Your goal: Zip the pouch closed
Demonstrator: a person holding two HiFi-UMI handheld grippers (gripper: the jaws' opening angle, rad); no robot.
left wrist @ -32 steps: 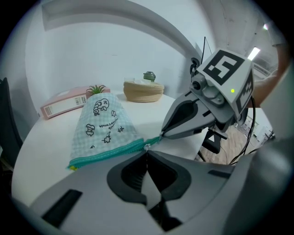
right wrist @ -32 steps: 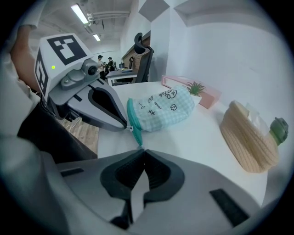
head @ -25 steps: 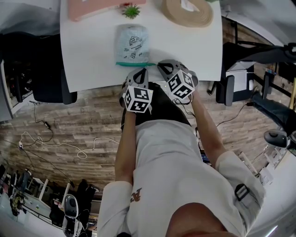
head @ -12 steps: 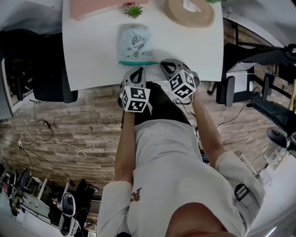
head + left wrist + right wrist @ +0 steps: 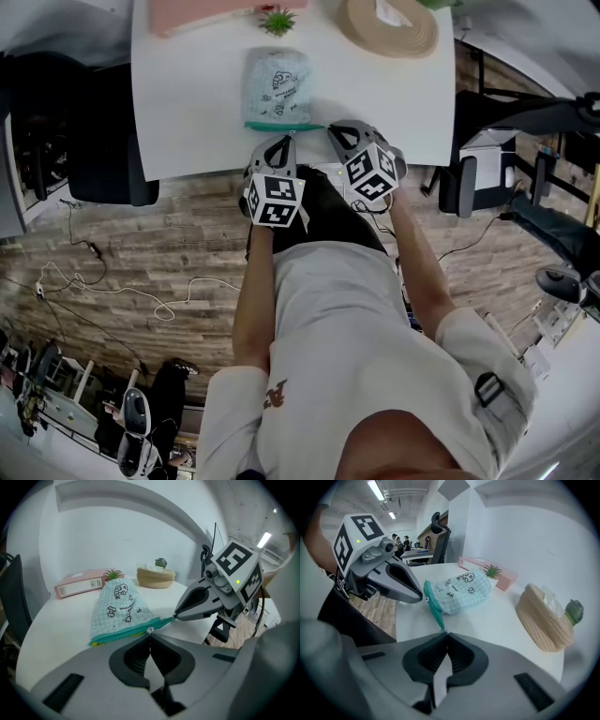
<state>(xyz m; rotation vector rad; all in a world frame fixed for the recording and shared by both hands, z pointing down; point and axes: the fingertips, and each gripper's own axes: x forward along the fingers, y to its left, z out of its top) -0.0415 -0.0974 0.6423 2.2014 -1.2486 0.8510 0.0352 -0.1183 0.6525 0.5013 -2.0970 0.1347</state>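
Because the pouch lay with its teal zipper turned toward the near edge of the tabletop, both tools met it there, side by side. The left gripper had its jaws fully together with the small white zipper pull nipped at their tip, seemingly so the slider could be drawn along the teeth. The right gripper also had its jaws pressed shut, on the loose teal zipper tail at the pouch's right corner. This was most likely to keep the fabric taut and stop the pouch sliding. The head view gave only the layout, its marker cubes hiding both contacts. Only the left gripper view showed the pull and a trace of yellow at the zipper's left end. Only the right gripper view showed the tail running straight into its own jaws. How much of the zipper was already closed could not be told. Along the far edge stood a small plant, a pink box to its left, and a woven basket toward the far right corner.
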